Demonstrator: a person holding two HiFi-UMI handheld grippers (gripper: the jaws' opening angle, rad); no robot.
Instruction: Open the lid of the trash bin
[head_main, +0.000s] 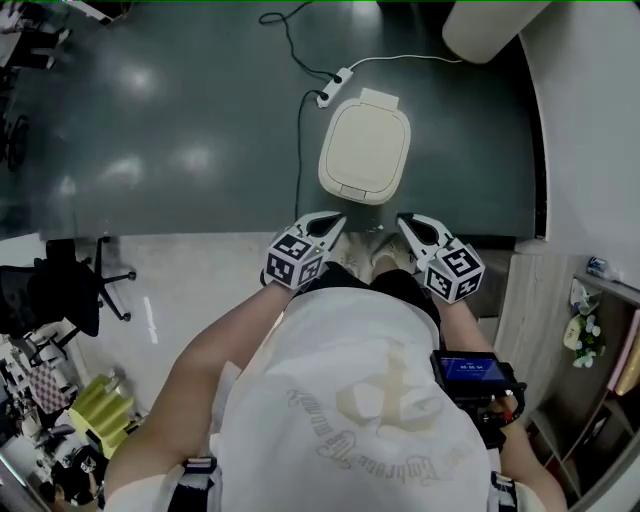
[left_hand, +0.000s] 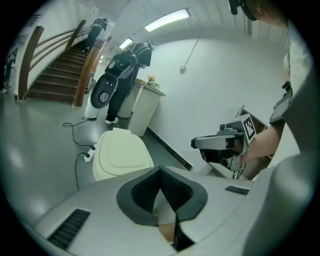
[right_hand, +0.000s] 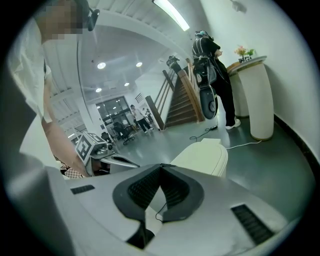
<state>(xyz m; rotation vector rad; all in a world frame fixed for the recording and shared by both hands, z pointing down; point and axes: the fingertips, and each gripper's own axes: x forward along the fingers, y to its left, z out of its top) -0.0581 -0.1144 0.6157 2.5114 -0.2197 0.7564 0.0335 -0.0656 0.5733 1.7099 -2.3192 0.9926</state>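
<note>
I count one trash bin (head_main: 365, 150). I count two claws: the left claw (head_main: 336, 220) and the right claw (head_main: 404, 220). I count two marker cubes, the left marker cube (head_main: 296, 258) and the right marker cube (head_main: 455, 272). On the floor I count one power strip (head_main: 333, 90) and one white cable (head_main: 400, 58). I cannot count the black cable runs separately. I count one black office chair (head_main: 70, 290), one staircase (right_hand: 182, 102), one white pedestal (right_hand: 260, 100) and one person in dark clothes (right_hand: 215, 65) beside it.
</note>
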